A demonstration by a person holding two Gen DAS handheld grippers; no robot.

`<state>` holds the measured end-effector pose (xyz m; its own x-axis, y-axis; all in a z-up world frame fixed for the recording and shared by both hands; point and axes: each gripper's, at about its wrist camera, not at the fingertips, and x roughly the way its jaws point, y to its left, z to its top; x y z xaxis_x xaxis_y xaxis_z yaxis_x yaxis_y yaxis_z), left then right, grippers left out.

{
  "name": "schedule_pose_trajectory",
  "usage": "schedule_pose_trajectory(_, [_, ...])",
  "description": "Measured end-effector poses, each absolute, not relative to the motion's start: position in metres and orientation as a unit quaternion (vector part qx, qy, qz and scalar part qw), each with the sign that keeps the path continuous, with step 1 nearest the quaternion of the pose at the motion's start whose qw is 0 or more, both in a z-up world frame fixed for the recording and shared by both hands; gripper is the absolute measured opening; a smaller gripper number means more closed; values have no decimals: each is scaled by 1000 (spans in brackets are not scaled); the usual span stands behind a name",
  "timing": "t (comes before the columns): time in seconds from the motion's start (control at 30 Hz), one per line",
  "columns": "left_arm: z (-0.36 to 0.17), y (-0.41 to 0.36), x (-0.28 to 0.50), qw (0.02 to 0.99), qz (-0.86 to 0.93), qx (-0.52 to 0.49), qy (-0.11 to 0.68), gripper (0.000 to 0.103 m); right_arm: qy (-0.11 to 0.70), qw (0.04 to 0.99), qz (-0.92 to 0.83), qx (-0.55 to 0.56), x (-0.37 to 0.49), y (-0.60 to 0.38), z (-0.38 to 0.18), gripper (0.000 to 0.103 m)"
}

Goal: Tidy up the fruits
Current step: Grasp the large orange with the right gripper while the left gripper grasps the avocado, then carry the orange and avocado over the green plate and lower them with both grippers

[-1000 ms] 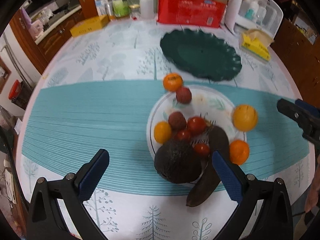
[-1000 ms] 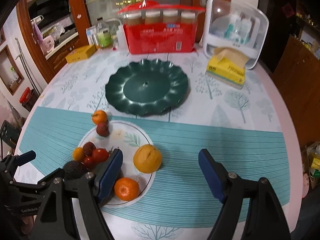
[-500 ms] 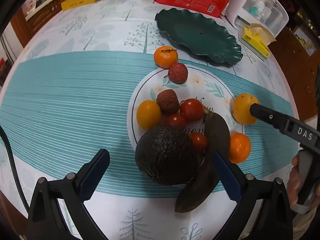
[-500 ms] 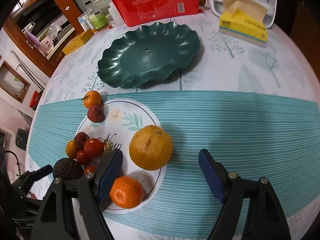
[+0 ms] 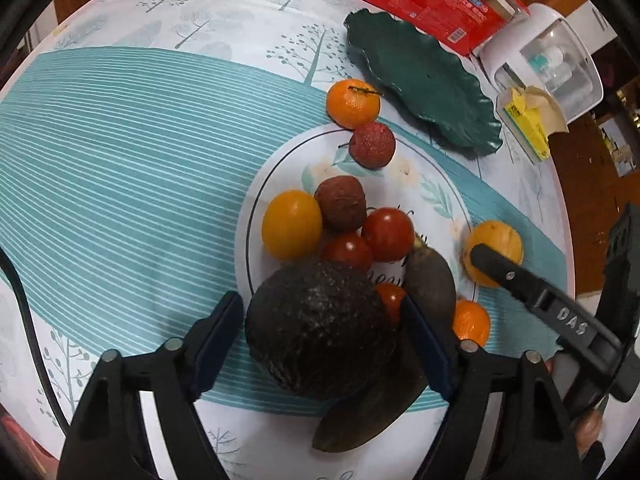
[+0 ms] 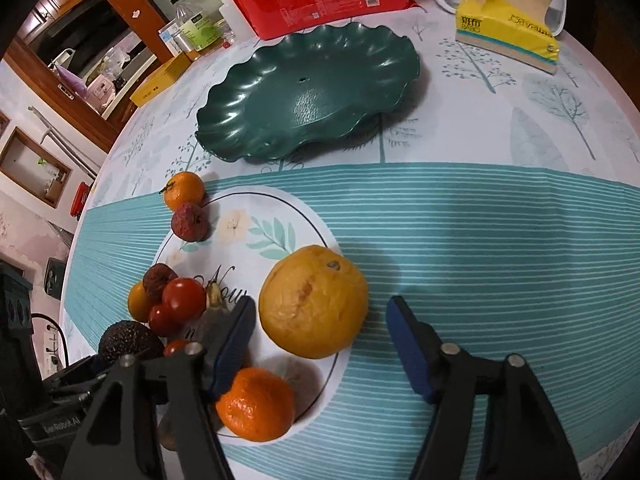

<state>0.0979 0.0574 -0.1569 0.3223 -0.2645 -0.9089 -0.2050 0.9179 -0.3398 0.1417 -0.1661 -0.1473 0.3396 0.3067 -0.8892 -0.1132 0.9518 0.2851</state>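
Both claws have dropped closer to the counter (image 6: pixel 500 216) since a second ago. The green dish (image 6: pixel 312 92) sits bare beyond the fruit. The left claw (image 5: pixel 322 328) is closing around the avocado (image 5: pixel 320 332), pads not yet pressing. The right claw (image 6: pixel 320 328) is closing around the large orange (image 6: pixel 314 300), still apart from it.

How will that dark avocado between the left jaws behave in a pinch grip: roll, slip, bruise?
The avocado is rounded, so it may roll if nudged off-centre. Its pebbly skin probably grips the pads well. The left gripper is closing around it, a gap showing at the left pad; the skin is very dark, possibly ripe, so a hard squeeze might bruise it.
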Motion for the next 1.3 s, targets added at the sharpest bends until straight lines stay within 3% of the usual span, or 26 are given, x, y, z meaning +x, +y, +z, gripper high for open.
schedule_pose_trajectory(0.2, [-148, 48, 97, 797, -9, -183, 575, 61, 556, 817, 135, 70, 139, -160, -149, 52])
schedule_pose_trajectory(0.87, [-118, 51, 81, 822, -22, -146, 551, 60, 538, 831, 134, 44, 118, -156, -130, 49])
schedule_pose_trajectory(1.3, [-22, 35, 148, 852, -44, -84, 515, 60, 461, 879, 123, 0, 145, -159, -22, 49])
